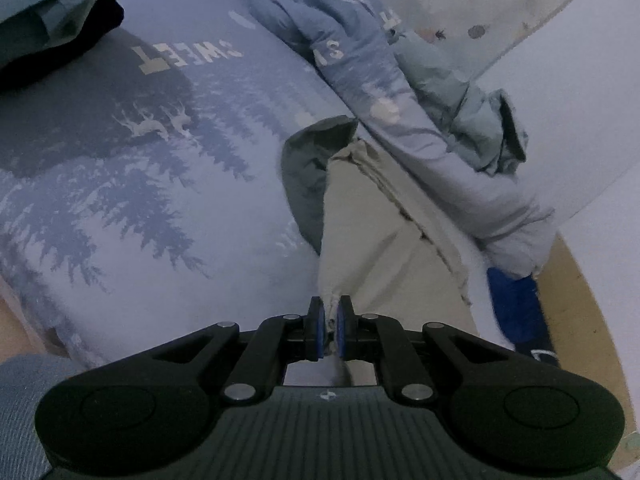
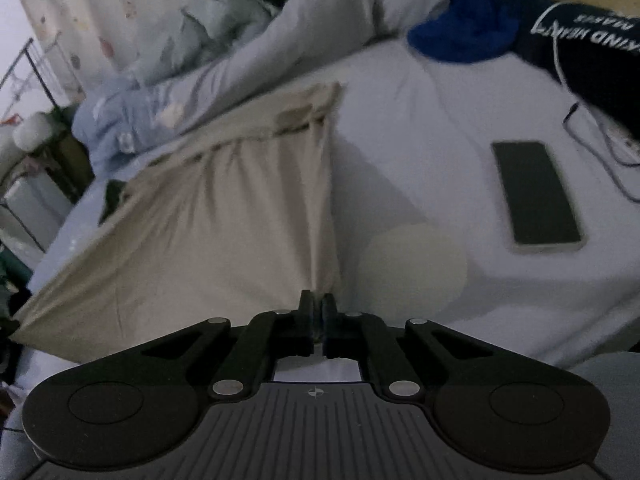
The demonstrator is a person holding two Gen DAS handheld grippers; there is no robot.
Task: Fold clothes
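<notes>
A beige garment lies spread on the pale bed sheet. In the right wrist view the beige garment stretches away from me, with a waistband-like seam at its far end. My left gripper is shut on one near corner of it. My right gripper is shut on another near edge, and the cloth is pulled taut from it. A grey-green piece of cloth lies partly under the garment's left side.
A blue printed duvet covers the bed on the left. A bunched quilt runs along the garment's far side. A phone and cables lie on the sheet at right. Blue clothing and a dark printed garment lie beyond.
</notes>
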